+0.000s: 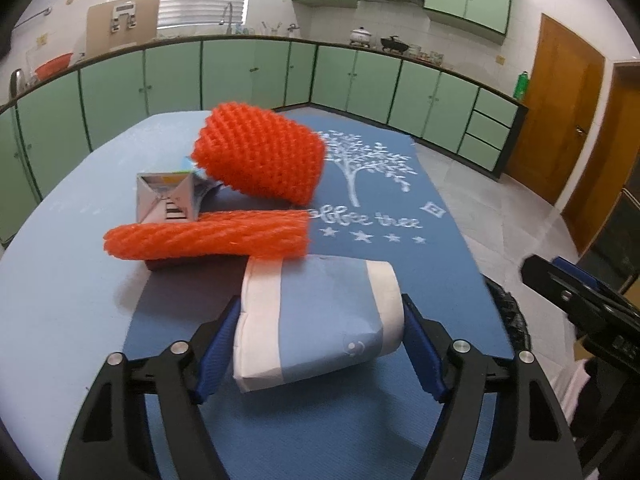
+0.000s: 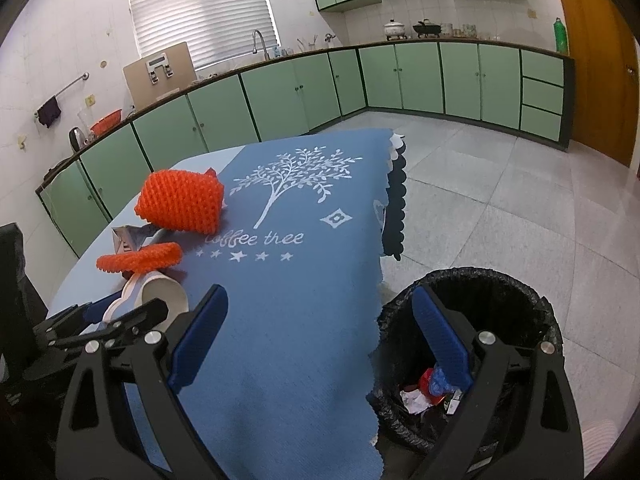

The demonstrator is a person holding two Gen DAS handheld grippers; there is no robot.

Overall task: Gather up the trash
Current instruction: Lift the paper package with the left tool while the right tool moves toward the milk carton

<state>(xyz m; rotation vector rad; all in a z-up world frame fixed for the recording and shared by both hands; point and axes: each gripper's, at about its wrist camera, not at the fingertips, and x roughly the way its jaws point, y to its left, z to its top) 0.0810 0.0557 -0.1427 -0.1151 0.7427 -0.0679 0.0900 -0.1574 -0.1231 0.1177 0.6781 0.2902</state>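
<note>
A blue-and-white paper cup (image 1: 320, 320) lies on its side on the blue cloth. My left gripper (image 1: 320, 302) straddles it, one blue pad against each end. The right wrist view shows the cup's mouth (image 2: 164, 296) between the left gripper's fingers (image 2: 120, 316). Behind it lie a long orange foam net (image 1: 208, 236), a small silver carton (image 1: 166, 200) and a bigger orange foam net (image 1: 260, 156). My right gripper (image 2: 320, 292) is open and holds nothing; it hangs over the table edge, its right finger above the black-lined trash bin (image 2: 500, 284).
The blue cloth (image 2: 288, 320) with a white tree print covers the table and hangs over its right edge. The bin holds some wrappers (image 2: 424, 392). Grey floor tiles and green kitchen cabinets lie beyond. The right gripper's body (image 1: 580, 304) shows at the left wrist view's right edge.
</note>
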